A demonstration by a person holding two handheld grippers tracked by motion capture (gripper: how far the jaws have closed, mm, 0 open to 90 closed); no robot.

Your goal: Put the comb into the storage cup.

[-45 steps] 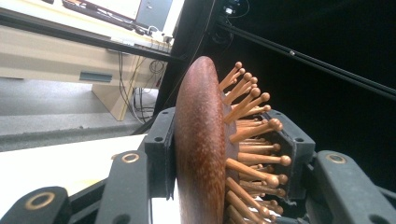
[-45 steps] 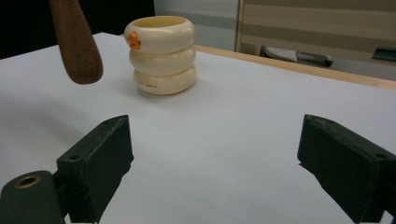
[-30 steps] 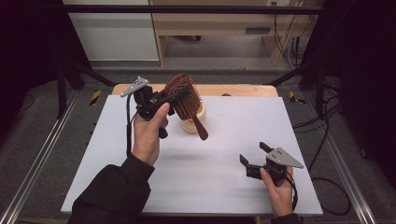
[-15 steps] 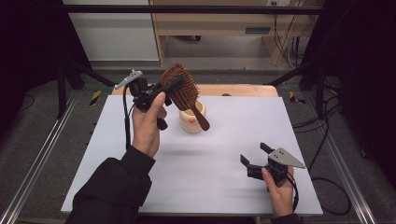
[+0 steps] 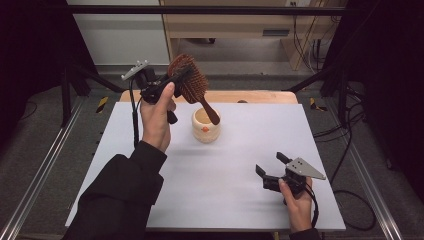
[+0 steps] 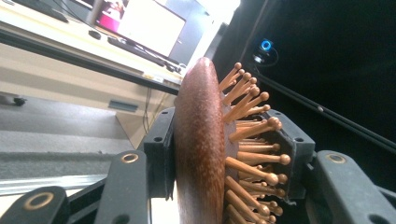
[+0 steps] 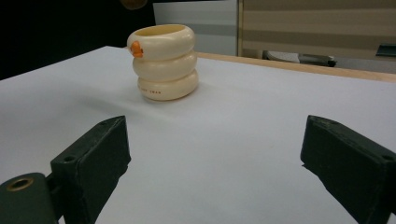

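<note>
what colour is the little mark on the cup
Orange, on the cream cup; clearest in the right gripper view.

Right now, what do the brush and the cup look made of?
Brush: dark reddish wood, smooth with a slight sheen and fine grain; paler wooden pins with round tips. Cup: cream, three stacked rings, matte surface; plastic or glazed ceramic, can't tell which.
</note>
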